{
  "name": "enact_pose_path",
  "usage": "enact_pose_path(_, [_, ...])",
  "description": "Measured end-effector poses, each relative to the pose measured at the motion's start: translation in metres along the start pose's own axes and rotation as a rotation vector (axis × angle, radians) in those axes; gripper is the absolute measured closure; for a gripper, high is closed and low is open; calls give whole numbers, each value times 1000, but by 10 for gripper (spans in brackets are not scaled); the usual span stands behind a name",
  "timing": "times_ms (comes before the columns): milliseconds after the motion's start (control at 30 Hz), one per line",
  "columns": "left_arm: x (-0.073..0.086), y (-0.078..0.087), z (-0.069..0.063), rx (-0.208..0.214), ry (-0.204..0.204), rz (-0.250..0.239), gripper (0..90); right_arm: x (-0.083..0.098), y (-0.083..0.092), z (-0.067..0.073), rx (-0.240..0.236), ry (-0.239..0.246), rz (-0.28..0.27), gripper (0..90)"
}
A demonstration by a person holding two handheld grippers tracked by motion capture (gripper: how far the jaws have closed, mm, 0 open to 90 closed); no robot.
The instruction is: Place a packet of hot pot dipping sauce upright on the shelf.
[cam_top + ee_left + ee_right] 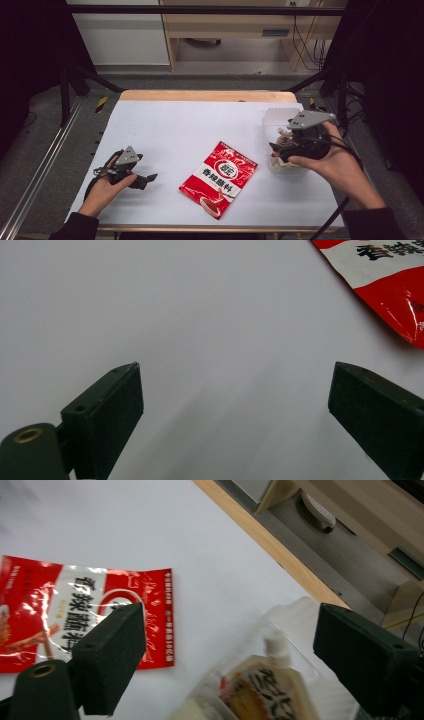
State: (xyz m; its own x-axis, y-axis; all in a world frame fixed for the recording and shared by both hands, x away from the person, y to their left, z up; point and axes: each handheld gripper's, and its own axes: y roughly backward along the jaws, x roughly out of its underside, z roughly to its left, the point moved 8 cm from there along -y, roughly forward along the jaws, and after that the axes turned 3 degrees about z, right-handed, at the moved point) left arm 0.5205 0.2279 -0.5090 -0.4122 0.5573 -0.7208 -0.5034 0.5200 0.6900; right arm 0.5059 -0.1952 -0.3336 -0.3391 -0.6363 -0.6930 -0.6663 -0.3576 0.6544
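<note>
Since the right gripper (278,150) hangs over the clear plastic tub (274,118) at about 3 o'clock on the table with its jaws spread wide and nothing between them, the spouted pouch (267,690) looks like it's sitting loose in the tub, spout tilted up. My worry: that tub looks thin and light, so any nudge from the jaws on the way out could tip it or shove it toward the table edge, and it's already near that side. The red sachet (218,178) lies flat around 6 o'clock, well apart from both tools; it's glossy, crinkly foil, rectangular, with almost no height, so I'd guess a pinch from above just skates off it or wrinkles it. The left gripper (145,179) rests at about 8 o'clock on the smooth white table cover (165,130), jaws apart too, holding nothing.
</note>
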Motion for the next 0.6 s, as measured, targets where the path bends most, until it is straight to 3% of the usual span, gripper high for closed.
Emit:
enact_pose_path(133, [1, 1, 0, -4, -5, 2, 73, -6, -8, 33, -14, -15, -8, 129])
enact_pose_path(300, [0, 2, -4, -4, -15, -3, 73, -5, -22, 60, -7, -36, 0, 189])
enact_pose_path(333, [0, 2, -5, -5, -15, -4, 73, -5, -26, 64, -4, -49, -5, 200])
enact_pose_path(367, [-1, 2, -7, -6, -14, -6, 73, -5, -33, 71, -1, -94, -30, 199])
enact_pose_path(433, [0, 3, -10, -8, -21, -6, 73, -5, -36, 74, -4, -111, -39, 206])
enact_pose_path(500, [0, 3, -13, -5, -28, -2, 73, -3, -47, 80, -3, -163, -58, 221])
enact_pose_path(600, [-1, 2, -17, -5, -34, -2, 73, 4, -64, 89, -10, -214, -55, 241])
